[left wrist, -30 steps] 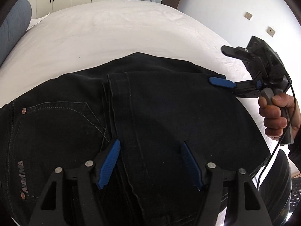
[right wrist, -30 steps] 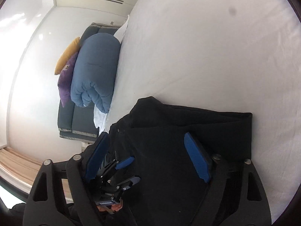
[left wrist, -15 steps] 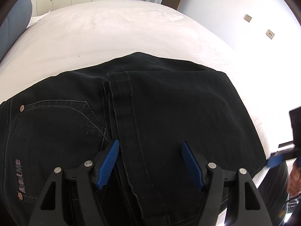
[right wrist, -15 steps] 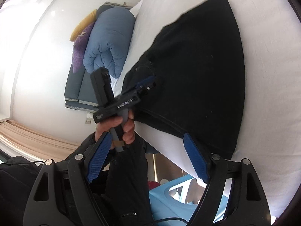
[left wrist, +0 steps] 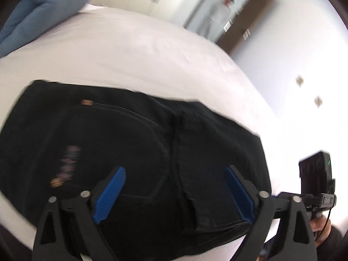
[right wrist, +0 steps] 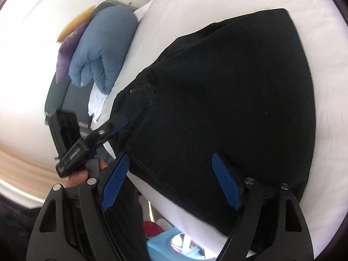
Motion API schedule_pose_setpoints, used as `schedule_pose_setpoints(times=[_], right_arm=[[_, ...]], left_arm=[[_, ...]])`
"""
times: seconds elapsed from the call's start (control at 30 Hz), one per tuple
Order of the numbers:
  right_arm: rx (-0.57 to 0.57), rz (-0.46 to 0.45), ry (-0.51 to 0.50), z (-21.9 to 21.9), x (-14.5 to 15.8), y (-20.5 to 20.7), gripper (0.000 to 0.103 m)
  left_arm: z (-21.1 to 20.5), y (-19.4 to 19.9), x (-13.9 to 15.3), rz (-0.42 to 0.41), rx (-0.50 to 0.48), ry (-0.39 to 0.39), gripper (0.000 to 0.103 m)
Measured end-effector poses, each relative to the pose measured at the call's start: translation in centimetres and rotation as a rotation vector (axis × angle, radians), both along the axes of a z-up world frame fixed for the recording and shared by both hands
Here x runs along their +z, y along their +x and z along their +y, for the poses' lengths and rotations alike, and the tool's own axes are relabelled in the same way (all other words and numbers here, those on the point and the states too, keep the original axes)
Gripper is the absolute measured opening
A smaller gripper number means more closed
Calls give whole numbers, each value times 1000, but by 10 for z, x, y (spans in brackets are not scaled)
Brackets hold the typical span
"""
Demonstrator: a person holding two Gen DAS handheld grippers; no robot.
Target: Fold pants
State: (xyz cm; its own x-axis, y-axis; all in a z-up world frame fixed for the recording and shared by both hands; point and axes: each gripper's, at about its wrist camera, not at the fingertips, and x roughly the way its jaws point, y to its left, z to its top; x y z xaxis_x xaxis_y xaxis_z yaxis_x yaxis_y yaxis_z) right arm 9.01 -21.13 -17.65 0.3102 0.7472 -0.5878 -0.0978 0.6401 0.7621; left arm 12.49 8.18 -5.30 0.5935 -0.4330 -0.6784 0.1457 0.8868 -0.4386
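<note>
Both pairs of jaws are standing wide apart and gripping nothing; the left gripper [left wrist: 174,195] is hovering over the near edge of the black pants [left wrist: 134,152], its blue pads [left wrist: 109,194] spread to either side of the centre seam, and whether they are brushing the cloth cannot be told from this blurred view; the right gripper [right wrist: 171,182] is hanging at the edge of the bed [right wrist: 217,2], one pad over the pants [right wrist: 228,91] and the other past their hem, over the white sheet and the person's dark clothing.

The pants are lying folded flat on the white bed [left wrist: 134,50], close to its near side; a back pocket with pale stitching and a copper rivet are showing on the left half, and the folded legs are lying over the right half; a brand patch [left wrist: 67,163] is sitting beside the pocket, but the blur is leaving its lettering unreadable.

From the right wrist view the left gripper [right wrist: 117,125] is reaching in at the pocket corner, held by a hand [right wrist: 79,175]; white lettering on its body is too small to read; a blue duvet [right wrist: 102,45] is lying bunched beyond the bed.
</note>
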Motion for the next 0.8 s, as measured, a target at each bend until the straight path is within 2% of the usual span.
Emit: schedule_pose_setpoints(times=[0.13,0.3,0.43,0.63,0.8], right_arm=[[-55,-120,113,14,31,-8,79],[-39,-103,138,49,30,-4,79],[-11,-101,178,74,33,-6,79],[-11,-112,194,92,44,6,79],[-47,-119,210,81,53,23,79]], left_arm=[[71,-26,20,-31,157,-94,97],[148,-50,31,-36,326,-194,99],[198,-66,27,-24,433,-285,99],[226,-71,5,20,495,-352,99],[227,-71,-8,63,508,-390,99]])
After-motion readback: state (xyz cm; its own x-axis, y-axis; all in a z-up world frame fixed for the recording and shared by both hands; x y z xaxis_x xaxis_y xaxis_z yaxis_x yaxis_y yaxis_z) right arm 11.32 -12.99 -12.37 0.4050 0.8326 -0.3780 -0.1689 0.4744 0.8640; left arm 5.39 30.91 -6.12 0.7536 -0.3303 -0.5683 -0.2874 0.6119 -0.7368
